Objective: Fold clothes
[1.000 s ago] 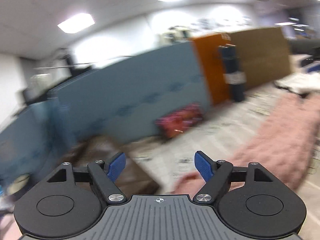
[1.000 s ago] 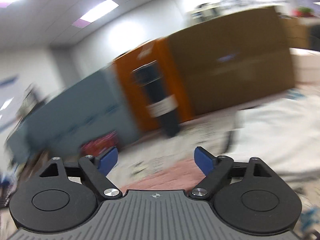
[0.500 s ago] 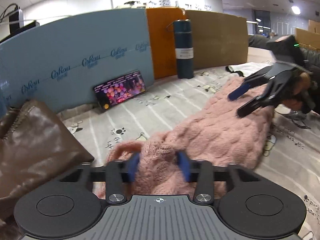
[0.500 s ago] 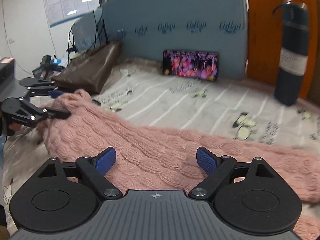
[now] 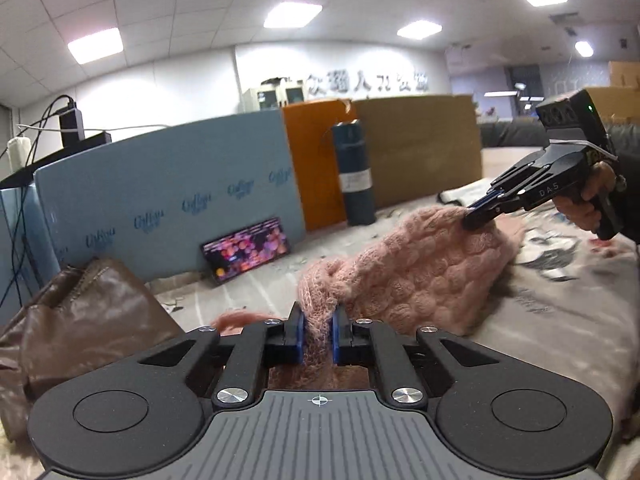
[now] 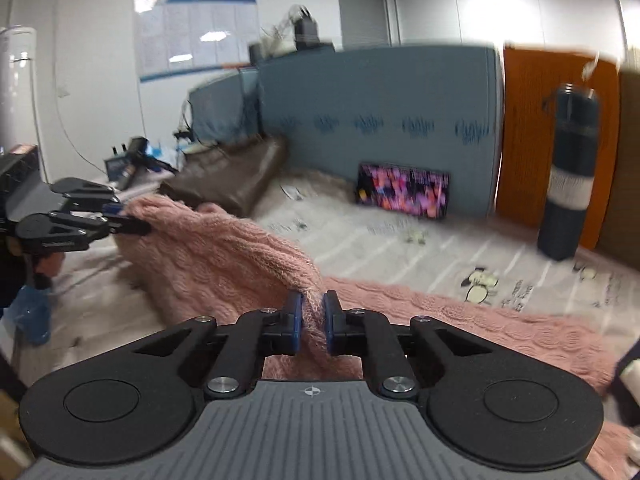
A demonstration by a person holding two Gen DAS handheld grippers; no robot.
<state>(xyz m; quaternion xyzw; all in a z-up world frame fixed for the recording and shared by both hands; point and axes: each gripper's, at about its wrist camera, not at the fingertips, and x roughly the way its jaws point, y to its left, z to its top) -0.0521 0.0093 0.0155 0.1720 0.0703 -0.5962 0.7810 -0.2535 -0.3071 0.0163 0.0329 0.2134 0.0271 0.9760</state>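
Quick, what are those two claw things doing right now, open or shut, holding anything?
Left gripper: shut on a bunch of the pink knitted sweater.
Right gripper: shut on another part of the same sweater.

Even, bright indoor light from ceiling panels well above and beyond the jaws; soft shadows only. Glare patch on white wall in the right wrist view. That view motion-blurred, worst far ahead of the jaws. Left view sharper. Fisheye bending and dark corners at edges.
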